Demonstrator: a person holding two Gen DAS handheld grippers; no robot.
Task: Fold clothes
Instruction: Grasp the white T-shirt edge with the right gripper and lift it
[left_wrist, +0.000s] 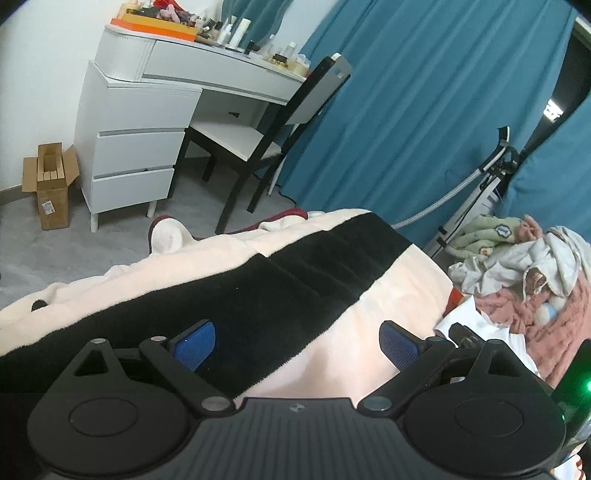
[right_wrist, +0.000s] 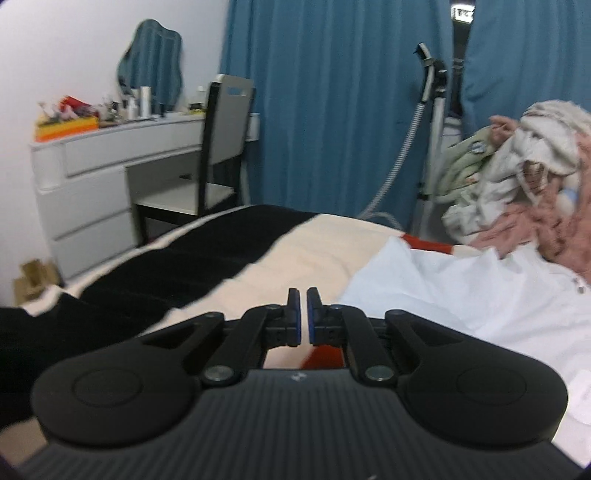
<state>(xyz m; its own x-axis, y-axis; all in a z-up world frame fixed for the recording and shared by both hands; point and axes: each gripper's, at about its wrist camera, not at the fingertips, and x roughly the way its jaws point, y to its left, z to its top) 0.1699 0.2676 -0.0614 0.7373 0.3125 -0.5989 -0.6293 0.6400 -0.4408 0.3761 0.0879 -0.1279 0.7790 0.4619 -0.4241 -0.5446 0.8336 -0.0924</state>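
Note:
A white garment (right_wrist: 465, 299) lies spread on the bed, right of my right gripper (right_wrist: 303, 314). That gripper's blue pads stand almost together and I see no cloth between them; it hovers over the cream and black blanket (right_wrist: 295, 251). In the left wrist view only a corner of the white garment (left_wrist: 467, 319) shows at the right. My left gripper (left_wrist: 297, 345) is open wide above the blanket (left_wrist: 280, 291), its blue pads (left_wrist: 195, 345) bare. A heap of mixed clothes (right_wrist: 532, 184), pink, white and pale green, sits at the bed's far right, also visible as the heap (left_wrist: 524, 273).
A white dresser (left_wrist: 147, 122) with bottles on top and a black-framed chair (left_wrist: 266, 140) stand beyond the bed. Blue curtains (left_wrist: 424, 110) hang behind. A garment steamer on a stand (right_wrist: 428, 122) is beside the heap. A cardboard box (left_wrist: 50, 184) sits on the floor.

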